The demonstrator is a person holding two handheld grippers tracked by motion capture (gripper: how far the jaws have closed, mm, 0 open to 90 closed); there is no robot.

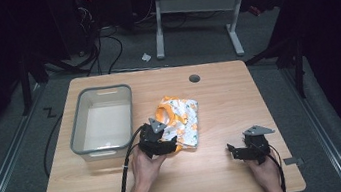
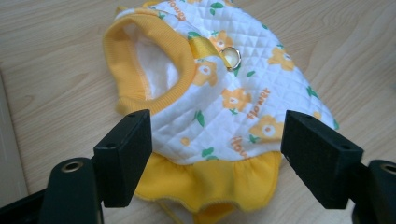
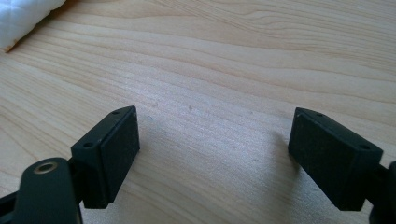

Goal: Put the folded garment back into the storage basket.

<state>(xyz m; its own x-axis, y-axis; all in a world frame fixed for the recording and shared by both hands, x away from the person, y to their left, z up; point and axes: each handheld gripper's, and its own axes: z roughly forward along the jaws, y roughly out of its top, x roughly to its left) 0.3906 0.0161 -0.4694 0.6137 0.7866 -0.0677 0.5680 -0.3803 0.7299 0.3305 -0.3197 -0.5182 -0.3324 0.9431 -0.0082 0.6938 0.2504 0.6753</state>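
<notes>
The small quilted white garment printed with yellow flowers and trimmed in yellow ribbed cuff and ruffle (image 2: 224,93) looks light, soft and floppy: it should crumple and drape instead of holding its shape when lifted, and its padded cloth should give the pads good friction with little risk of damage, apart from the small metal ring (image 2: 231,57) sewn near the collar, which is best avoided. The gathered yellow ruffle at the near hem, or the thick ribbed opening, seems the sensible place to pinch, since a doubled edge gives more to bite on than the flat quilted panel. The garment lies flat on the pale wooden bench (image 1: 219,99), near its middle and just right of the grey rectangular plastic bin (image 1: 102,121). The left hand-held gripper (image 2: 215,158) hovers at its near edge with jaws spread wide, the ruffle lying between and just beyond them; whether they already touch the cloth is hard to judge. The right hand-held gripper (image 3: 212,144) is likewise spread, empty, over bare wood well apart from the garment.
</notes>
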